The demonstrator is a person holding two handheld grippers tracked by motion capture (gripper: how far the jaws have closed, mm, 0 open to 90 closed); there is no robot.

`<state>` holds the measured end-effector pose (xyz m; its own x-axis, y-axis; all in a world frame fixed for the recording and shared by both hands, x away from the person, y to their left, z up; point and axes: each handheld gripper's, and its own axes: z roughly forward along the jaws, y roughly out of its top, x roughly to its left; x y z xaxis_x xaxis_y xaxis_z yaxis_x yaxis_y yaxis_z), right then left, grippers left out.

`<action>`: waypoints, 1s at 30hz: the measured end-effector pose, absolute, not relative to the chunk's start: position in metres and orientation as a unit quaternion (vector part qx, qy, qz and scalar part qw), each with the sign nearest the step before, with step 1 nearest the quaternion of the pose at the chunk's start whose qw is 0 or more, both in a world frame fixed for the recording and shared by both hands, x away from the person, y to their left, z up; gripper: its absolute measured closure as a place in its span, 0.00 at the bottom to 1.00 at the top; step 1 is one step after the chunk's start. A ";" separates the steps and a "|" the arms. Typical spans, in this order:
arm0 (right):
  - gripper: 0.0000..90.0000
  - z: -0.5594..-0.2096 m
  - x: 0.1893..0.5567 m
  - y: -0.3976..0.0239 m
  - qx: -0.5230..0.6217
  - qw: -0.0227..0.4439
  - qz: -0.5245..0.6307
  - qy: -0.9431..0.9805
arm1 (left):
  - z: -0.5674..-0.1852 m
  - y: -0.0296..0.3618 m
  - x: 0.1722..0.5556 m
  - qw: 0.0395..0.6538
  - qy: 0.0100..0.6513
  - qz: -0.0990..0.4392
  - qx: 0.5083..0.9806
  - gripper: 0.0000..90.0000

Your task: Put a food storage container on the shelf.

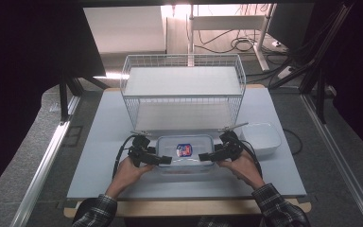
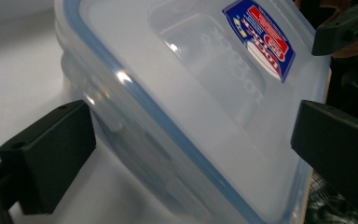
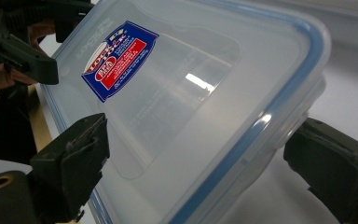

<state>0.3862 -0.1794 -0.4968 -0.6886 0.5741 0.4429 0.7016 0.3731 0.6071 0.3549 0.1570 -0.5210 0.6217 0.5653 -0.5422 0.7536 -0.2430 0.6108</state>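
While the clear lidded container (image 1: 185,151) sits on the tabletop (image 1: 99,156) close to the person's edge, the left gripper (image 1: 164,161) meets its left short end and the right gripper (image 1: 204,156) its right short end. The container's long axis runs straight from one gripper to the other, so it lies directly between them, inward from each, and neither hand is noticeably nearer. That symmetry is what a two-handed lift or lid move would depend on, I judge.

The left gripper view looks along the blue-sealed rim (image 2: 168,126): both jaws stand wide apart, spanning the end of the container with the lid between them, and a gap shows at each jaw. The right gripper view has the same arrangement, its jaws spread wide on either side of the container's end, not pressing it. Whether any jaw actually touches the plastic I cannot tell.

The gripper views show the red and blue label (image 3: 119,58) on the lid in detail; in the high view it is a small mark. The high view adds the white wire basket (image 1: 183,90) beyond the grippers and a white dish (image 1: 263,138) outward of the right gripper.
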 end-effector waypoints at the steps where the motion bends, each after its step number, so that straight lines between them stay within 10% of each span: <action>1: 0.11 -0.496 0.385 -0.180 -0.390 0.082 -0.403 -0.824 | -0.521 0.159 0.354 0.448 0.422 -0.110 0.780 0.05; 15: 0.56 -0.484 0.366 -0.211 -0.428 0.116 -0.443 -0.779 | -0.511 0.180 0.331 0.495 0.442 -0.112 0.740 0.48; 30: 0.60 -0.471 0.352 -0.213 -0.417 0.054 -0.475 -0.773 | -0.500 0.176 0.325 0.515 0.440 -0.069 0.733 0.55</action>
<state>0.3523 -0.2129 -0.4712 -0.6472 0.5929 0.4792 0.6957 0.2022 0.6893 0.3251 0.1764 -0.4998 0.6042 0.5735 -0.5532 0.7148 -0.0834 0.6943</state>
